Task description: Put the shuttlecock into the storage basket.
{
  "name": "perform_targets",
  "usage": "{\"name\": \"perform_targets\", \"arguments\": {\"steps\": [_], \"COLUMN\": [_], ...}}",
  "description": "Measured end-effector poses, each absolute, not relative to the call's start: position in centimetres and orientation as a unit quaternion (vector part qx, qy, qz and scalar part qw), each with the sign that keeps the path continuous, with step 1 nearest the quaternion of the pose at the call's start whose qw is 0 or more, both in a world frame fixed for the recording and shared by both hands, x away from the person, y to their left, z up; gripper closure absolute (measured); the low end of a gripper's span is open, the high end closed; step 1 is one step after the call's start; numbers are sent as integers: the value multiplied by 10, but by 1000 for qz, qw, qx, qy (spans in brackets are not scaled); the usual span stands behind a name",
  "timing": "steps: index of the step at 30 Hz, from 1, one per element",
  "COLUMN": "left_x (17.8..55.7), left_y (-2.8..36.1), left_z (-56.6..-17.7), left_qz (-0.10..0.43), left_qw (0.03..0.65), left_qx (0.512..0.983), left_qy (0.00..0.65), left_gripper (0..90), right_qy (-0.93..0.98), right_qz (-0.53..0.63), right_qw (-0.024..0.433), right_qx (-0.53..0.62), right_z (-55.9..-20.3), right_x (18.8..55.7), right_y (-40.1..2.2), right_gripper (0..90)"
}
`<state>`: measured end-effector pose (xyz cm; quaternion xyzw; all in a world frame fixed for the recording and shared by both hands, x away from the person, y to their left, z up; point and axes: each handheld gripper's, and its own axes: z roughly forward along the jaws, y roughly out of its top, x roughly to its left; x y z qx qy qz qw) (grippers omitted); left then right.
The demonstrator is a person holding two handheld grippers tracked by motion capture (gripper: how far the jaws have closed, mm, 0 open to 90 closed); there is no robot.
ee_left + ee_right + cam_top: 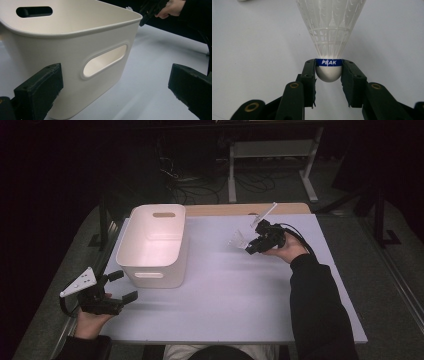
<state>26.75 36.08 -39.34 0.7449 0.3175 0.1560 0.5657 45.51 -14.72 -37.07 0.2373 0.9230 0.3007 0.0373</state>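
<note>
A white plastic shuttlecock [329, 30] with a blue band marked PEAK has its round white head pinched between the jaws of my right gripper [329, 71], which is shut on it. From above, the right gripper [251, 246] holds the shuttlecock [238, 240] over the middle right of the table, skirt pointing left toward the bin. A white plastic bin [155, 245] with handle slots stands at the left of the table. My left gripper [125, 286] rests open at the table's near-left edge, just in front of the bin [75, 50], nothing between its jaws.
The table [225, 290] has a pale lavender top with a wooden strip [240, 209] along its far edge. Beyond it are a dark floor, cables and a white stand [270, 165]. The person's dark sleeve [315, 305] lies over the right side.
</note>
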Motion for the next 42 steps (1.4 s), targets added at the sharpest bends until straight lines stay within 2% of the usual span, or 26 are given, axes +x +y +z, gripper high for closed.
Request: {"name": "perform_targets", "arguments": {"steps": [30,42], "left_x": [268,268], "left_y": [360,361], "left_z": [-393,-393], "left_qz": [155,155], "left_qw": [569,569], "left_qx": [743,743], "left_qy": [317,317], "left_gripper": [0,0], "right_qy": [925,919], "right_qz": [315,337], "right_qw": [69,60], "right_qx": [201,195], "right_z": [-309,-293], "right_x": [438,432], "right_y": [-124,-110], "right_gripper": [640,640]}}
